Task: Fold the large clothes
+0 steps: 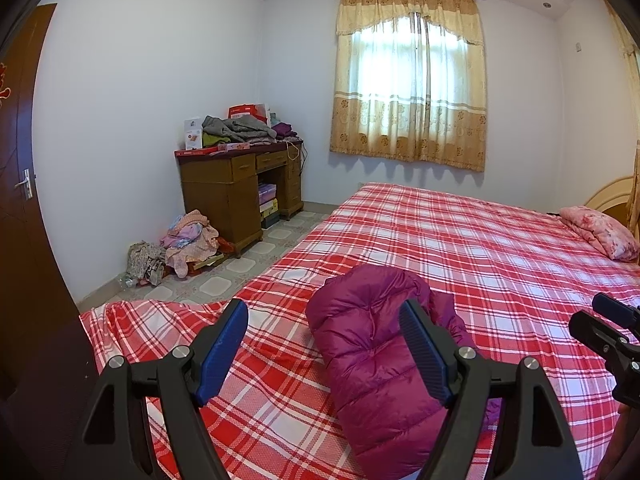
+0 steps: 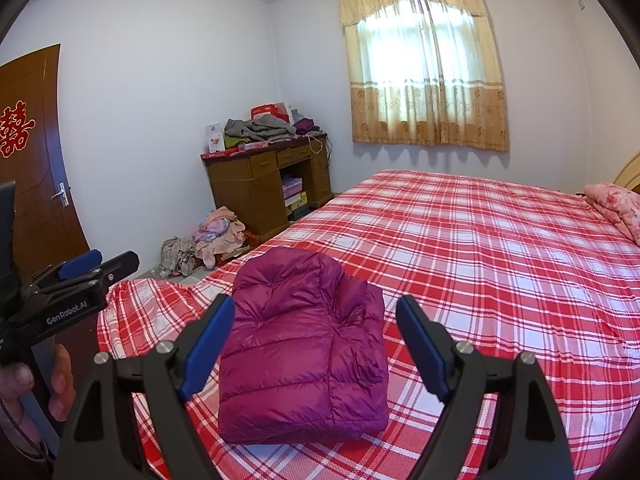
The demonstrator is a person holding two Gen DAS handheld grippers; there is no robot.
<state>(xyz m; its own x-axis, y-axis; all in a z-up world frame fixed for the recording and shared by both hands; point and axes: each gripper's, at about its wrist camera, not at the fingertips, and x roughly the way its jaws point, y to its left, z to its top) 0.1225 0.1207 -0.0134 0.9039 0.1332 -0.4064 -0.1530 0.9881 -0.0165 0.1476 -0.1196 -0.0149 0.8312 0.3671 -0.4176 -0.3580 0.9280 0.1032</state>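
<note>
A magenta puffer jacket (image 2: 300, 352) lies folded into a compact bundle near the front corner of the bed with the red plaid sheet (image 2: 480, 248). My right gripper (image 2: 315, 300) hovers just before it, open, with the bundle showing between its blue pads but not touching them. In the left wrist view the jacket (image 1: 360, 360) sits right of centre, and its right side is hidden behind one finger. My left gripper (image 1: 323, 308) is also open and holds nothing. Each gripper shows at the edge of the other's view: the right gripper (image 1: 604, 332) and the left gripper (image 2: 92, 268), which a hand (image 2: 60, 376) holds.
A pink floral pillow (image 1: 600, 232) lies at the bed's far right. A wooden desk (image 1: 240, 192) piled with clothes stands against the far wall, with a heap of clothes (image 1: 188, 240) on the tiled floor beside it. A brown door (image 2: 36, 160) is on the left.
</note>
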